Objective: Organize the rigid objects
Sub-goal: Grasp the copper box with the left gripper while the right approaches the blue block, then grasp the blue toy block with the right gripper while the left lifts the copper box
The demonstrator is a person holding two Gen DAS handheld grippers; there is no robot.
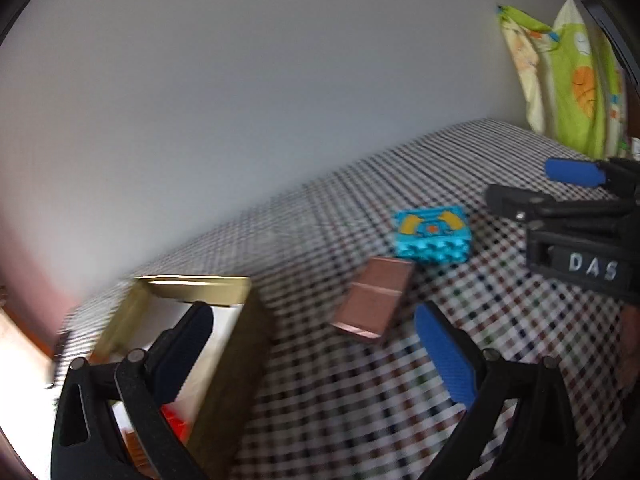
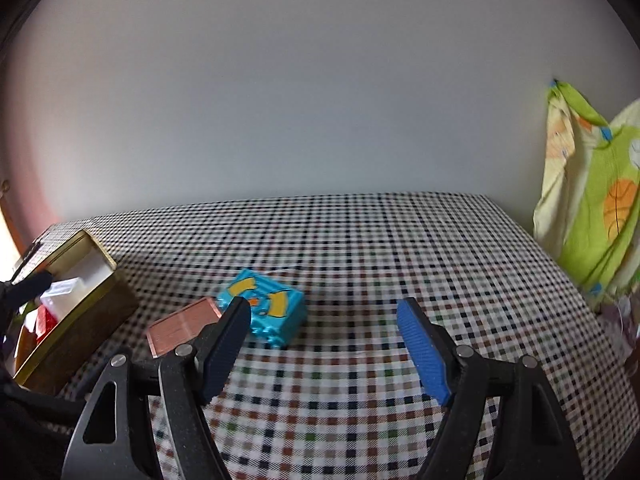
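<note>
A blue toy block with yellow marks (image 2: pixel 264 309) lies on the checked cloth, beside a flat pink-brown slab (image 2: pixel 182 330). Both also show in the left wrist view, the block (image 1: pixel 432 236) beyond the slab (image 1: pixel 374 300). A gold tin box (image 1: pixel 228 352) stands open at the left, holding white and red pieces (image 2: pixel 60 304). My left gripper (image 1: pixel 316 344) is open and empty, its left finger over the box and its right finger near the slab. My right gripper (image 2: pixel 324 344) is open and empty, just in front of the block; it also shows in the left wrist view (image 1: pixel 560 192).
The checked tablecloth (image 2: pixel 380 248) covers the table up to a plain white wall. A green and yellow printed cloth (image 2: pixel 592 208) hangs at the right edge. The gold box (image 2: pixel 80 320) sits near the table's left edge.
</note>
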